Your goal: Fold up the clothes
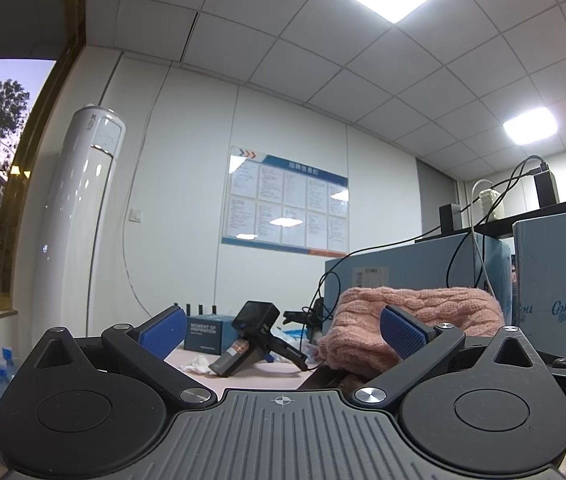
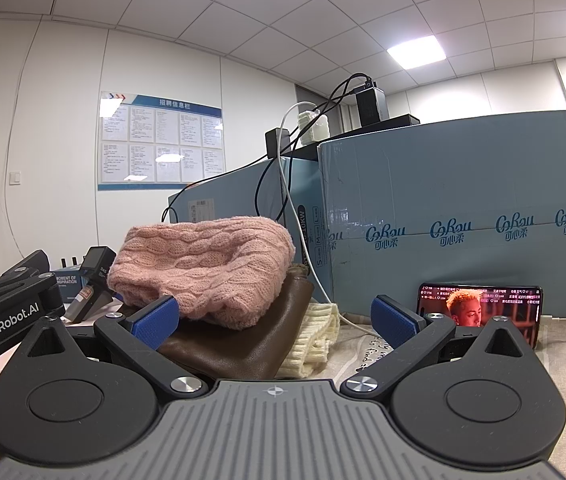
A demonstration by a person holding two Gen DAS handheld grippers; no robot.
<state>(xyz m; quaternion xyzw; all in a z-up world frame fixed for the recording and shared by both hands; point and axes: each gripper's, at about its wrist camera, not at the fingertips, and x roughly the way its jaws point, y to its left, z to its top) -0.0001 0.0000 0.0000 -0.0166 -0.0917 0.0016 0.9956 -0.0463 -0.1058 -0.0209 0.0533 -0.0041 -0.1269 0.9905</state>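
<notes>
At twelve o'clock from our left gripper (image 1: pixel 283 330), in the left wrist view, we see the pink knit sweater (image 1: pixel 415 320) folded into a low mound, a little toward one o'clock, its long axis running across us from left to right. Our fingers are spread wide with nothing between them; the right-hand blue pad (image 1: pixel 403 332) overlaps the sweater's near edge in the picture, though we cannot tell if it touches. Under the sweater we catch only a dark sliver. Past it, at eleven o'clock, a spare handheld gripper (image 1: pixel 255 336) lies on the table (image 1: pixel 243 376).

In the right wrist view our right gripper (image 2: pixel 277 318) is likewise wide and empty. The pink knit sweater (image 2: pixel 203 264) sits at eleven o'clock, and here we see what the other view hides: it tops a stack, resting on a folded brown leather garment (image 2: pixel 235 344), with a cream knit (image 2: pixel 315 340) beneath that at twelve o'clock. A phone (image 2: pixel 483 308) leans on the blue cartons (image 2: pixel 463 216) at two o'clock. Our left gripper's body (image 2: pixel 7 312) shows at nine o'clock, beside the stack.

We judge the stack lies folded already; both grippers are near it, and neither grips cloth.
</notes>
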